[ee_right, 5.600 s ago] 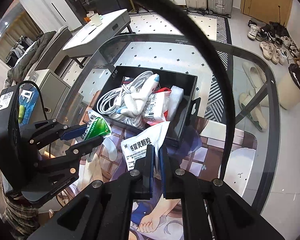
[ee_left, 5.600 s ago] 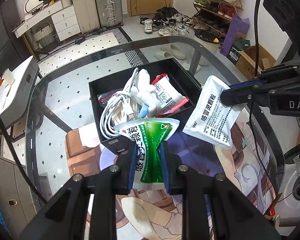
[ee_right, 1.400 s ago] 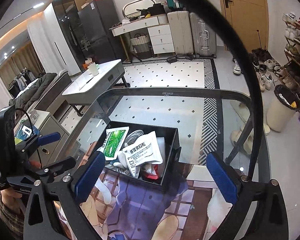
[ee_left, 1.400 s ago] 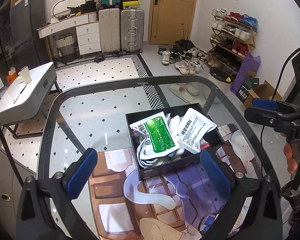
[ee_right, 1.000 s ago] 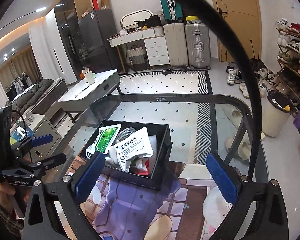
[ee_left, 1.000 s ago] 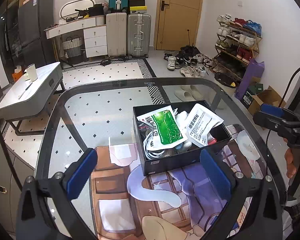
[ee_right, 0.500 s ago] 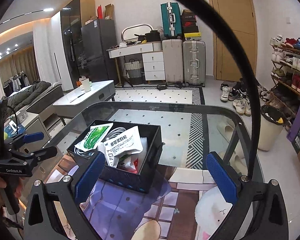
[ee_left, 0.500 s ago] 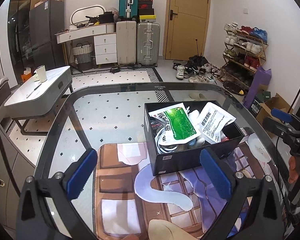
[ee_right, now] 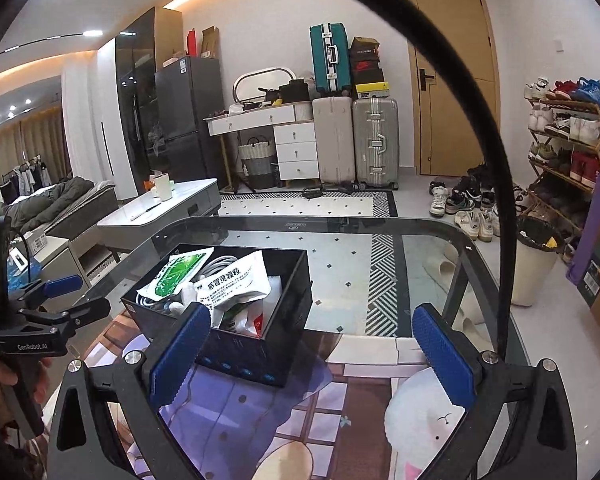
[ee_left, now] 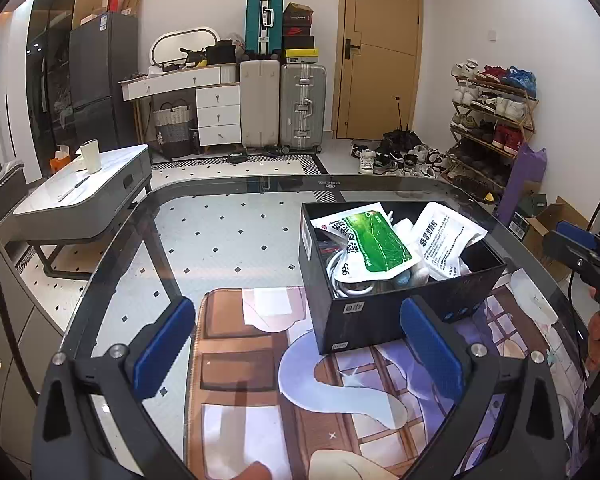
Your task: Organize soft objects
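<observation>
A black box (ee_left: 380,320) (ee_right: 252,360) stands on the glass table. On top of its contents lie a green-and-white sachet (ee_left: 374,246) (ee_right: 176,270) and a white sachet (ee_left: 444,240) (ee_right: 236,280), over a white cable (ee_left: 340,280). My left gripper (ee_left: 296,340) is open and empty, held back from the box's near-left corner. My right gripper (ee_right: 312,356) is also open and empty, on the box's other side. Each gripper shows in the other's view: the right gripper (ee_left: 580,248) and the left gripper (ee_right: 60,296), both apart from the box.
A picture mat (ee_left: 240,360) covers the near part of the glass table (ee_left: 112,248). A low white side table (ee_left: 80,196) stands beyond the left edge. Suitcases, a drawer unit, a shoe rack and a bin (ee_right: 536,264) line the room behind.
Both sachets, held in shut grippers 5.6 s ago, now lie in the box. Both grippers are open and have drawn back and down over the last second.
</observation>
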Demonstrator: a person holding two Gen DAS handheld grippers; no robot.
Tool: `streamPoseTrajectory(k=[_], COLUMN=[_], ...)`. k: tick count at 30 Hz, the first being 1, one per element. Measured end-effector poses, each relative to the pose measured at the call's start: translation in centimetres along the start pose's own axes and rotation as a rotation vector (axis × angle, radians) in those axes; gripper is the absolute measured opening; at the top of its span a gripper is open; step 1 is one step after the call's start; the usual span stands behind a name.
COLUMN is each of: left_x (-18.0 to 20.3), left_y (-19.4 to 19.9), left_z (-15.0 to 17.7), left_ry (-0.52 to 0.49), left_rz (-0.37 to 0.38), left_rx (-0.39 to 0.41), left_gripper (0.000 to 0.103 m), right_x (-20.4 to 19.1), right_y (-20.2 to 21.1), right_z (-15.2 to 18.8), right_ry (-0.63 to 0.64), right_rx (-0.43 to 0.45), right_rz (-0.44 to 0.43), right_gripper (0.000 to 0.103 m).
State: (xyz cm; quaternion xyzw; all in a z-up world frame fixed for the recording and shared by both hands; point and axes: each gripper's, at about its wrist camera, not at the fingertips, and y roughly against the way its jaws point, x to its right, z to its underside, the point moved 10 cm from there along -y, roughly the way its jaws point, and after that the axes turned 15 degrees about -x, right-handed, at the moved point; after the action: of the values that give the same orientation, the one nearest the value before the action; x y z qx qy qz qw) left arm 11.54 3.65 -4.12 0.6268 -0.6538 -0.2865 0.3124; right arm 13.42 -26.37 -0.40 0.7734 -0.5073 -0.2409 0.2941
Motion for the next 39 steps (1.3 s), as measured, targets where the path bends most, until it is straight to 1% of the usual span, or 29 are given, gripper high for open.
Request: streamPoseTrajectory(k=[4,8,15,27,39], left_x=[0.2,0.1,0.4,1.3,1.0], left_y=[-0.5,-0.7,-0.8,-0.3,-0.1], left_z=[0.5,0.8,1.0,1.0,1.0], left_ry=[-0.004,0.019,0.001,-0.039,-0.019], left_rz=[0.008,0.024,0.027,0.002,-0.006], left_rx=[0.007,0.026,0.048,0.072,0.086], left_gripper=[0.103,0.103,0.103,0.103,0.103], right_x=[0.0,0.1,-0.1,-0.2,-0.3], right_y=[-0.1,-0.5,-1.0,-1.7,-1.5], right_z=[0.2,0.9,1.9,2.1,2.3], right_ry=[0.006,-0.011,-0.006,-0.006,0.007], right_rx=[0.025,0.032,0.031,0.034,0.046], right_rz=[0.026,0.023,0.015,0.004,0.010], right_gripper=[0.103,0.103,0.103,0.103,0.103])
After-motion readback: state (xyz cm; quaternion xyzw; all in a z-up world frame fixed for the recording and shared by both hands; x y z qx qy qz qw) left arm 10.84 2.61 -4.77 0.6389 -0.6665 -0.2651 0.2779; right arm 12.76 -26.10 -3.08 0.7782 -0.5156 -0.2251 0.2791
